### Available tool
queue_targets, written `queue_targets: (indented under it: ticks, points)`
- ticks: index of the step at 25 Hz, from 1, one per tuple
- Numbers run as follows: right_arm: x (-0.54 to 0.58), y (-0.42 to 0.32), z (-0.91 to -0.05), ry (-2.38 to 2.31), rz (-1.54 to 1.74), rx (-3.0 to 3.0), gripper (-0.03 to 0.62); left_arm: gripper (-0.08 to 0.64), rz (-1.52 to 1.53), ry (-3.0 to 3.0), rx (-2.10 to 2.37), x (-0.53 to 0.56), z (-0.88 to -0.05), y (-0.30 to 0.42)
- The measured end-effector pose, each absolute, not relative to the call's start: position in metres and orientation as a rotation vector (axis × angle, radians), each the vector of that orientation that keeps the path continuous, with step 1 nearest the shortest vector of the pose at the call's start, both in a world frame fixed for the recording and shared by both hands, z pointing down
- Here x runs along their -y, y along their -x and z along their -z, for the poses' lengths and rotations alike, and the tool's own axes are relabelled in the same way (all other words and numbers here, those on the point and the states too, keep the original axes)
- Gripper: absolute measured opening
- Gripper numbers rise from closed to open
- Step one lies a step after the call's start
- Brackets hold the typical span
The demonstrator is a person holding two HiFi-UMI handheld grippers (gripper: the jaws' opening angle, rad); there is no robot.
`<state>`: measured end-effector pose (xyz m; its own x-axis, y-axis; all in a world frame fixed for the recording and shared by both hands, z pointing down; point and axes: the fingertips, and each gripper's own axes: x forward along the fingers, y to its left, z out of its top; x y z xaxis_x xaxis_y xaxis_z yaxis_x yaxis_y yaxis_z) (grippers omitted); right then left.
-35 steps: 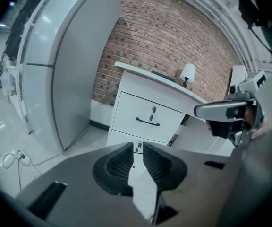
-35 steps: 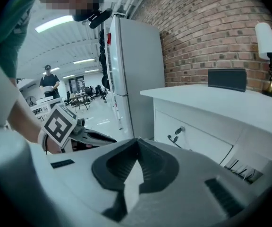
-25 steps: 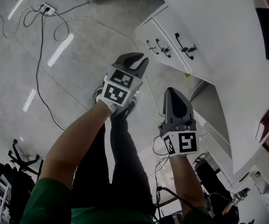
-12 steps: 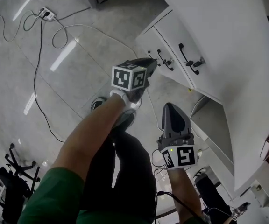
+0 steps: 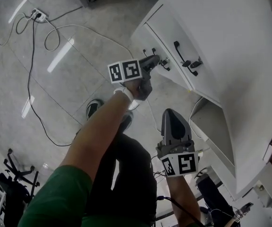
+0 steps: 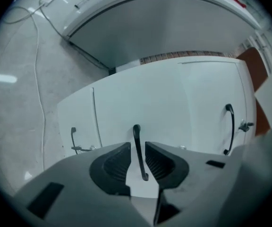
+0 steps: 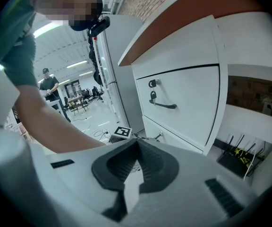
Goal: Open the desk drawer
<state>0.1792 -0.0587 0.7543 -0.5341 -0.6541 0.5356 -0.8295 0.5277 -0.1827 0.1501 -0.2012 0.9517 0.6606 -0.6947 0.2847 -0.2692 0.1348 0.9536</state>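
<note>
Black handle (image 6: 135,134) of white drawer (image 6: 140,103) between parted jaws of left gripper (image 6: 137,148), unclamped. Right gripper (image 7: 136,148) closed, empty, away from drawer. Risk: pulling before clamping, thin handle slipping out.

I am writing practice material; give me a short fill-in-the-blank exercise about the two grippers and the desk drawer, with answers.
1. Between the jaws of the left gripper stands a ____ handle.
2. The right gripper, jaws together, holds ____.
3. The drawer front is ____ in colour.
Missing words: black; nothing; white.
</note>
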Motion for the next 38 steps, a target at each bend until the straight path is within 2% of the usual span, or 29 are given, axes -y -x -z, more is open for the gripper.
queue_targets:
  ticks: [3, 8, 22, 38]
  points:
    - [0.058, -0.183, -0.757, -1.213, -0.606, 2.362, 0.000, 0.086, 0.415, -1.400, 0.844, 0.204, -0.957, -0.154]
    - [0.057, -0.179, -0.757, -1.167, -0.603, 2.374, 0.002, 0.026, 0.470, -1.387, 0.820, 0.207, -0.953, -0.159]
    - [0.052, -0.172, -0.757, -1.126, -0.579, 2.366, 0.002, 0.017, 0.539, -1.323, 0.859, 0.198, -0.951, -0.148]
    - [0.014, -0.125, -0.747, -1.052, -0.608, 2.340, 0.002, 0.017, 0.466, -1.287, 0.862, 0.113, -0.951, -0.092]
